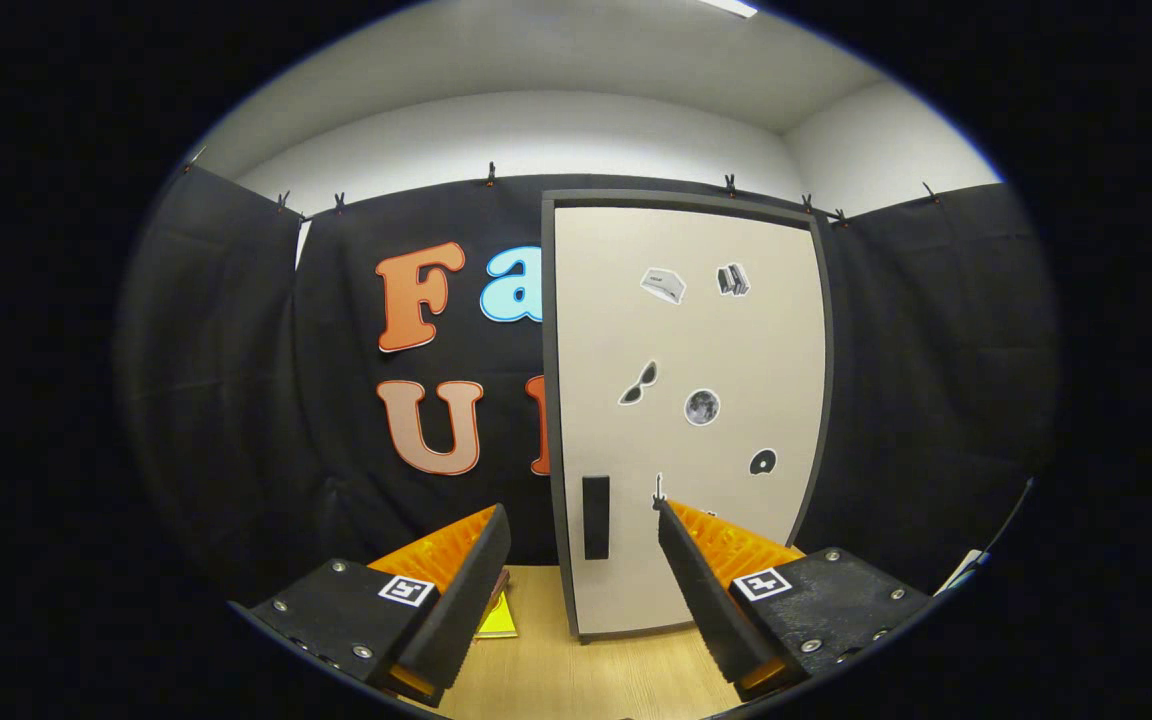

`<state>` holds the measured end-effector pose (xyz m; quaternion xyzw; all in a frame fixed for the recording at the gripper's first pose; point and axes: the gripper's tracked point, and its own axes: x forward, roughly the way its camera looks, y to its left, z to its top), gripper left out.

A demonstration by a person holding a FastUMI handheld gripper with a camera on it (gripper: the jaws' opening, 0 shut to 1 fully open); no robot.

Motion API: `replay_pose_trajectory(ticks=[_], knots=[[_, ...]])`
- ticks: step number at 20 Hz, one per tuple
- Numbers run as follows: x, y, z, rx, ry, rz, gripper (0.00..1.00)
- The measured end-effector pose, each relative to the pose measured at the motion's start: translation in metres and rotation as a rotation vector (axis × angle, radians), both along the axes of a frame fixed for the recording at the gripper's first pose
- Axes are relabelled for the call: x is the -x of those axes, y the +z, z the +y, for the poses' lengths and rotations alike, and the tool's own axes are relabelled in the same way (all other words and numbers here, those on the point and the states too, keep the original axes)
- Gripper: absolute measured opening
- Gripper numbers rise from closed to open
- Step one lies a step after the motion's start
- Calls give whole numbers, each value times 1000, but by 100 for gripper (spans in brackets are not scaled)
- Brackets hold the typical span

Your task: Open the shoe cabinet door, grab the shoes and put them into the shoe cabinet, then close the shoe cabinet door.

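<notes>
The shoe cabinet stands upright on the wooden table, beyond my fingers. Its pale door is shut, framed in dark grey, with several small stickers on it. A dark vertical handle sits low on the door's left side, just ahead of the gap between my fingers. My gripper is open, nothing between its fingers, and both fingertips stay short of the door. A yellow thing peeks out behind the left finger on the table; I cannot tell what it is.
Black cloth walls close off the booth behind and on both sides of the cabinet. White wall and ceiling rise above the cloth. A pale edge shows at the far right by the right finger.
</notes>
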<state>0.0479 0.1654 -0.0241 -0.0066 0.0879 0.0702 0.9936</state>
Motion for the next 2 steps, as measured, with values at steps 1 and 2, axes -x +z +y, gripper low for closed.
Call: replay_pose_trajectory(ticks=[1,2], knots=[[0,0,0,0,1,0,93],[1,0,1,0,2,0,93]])
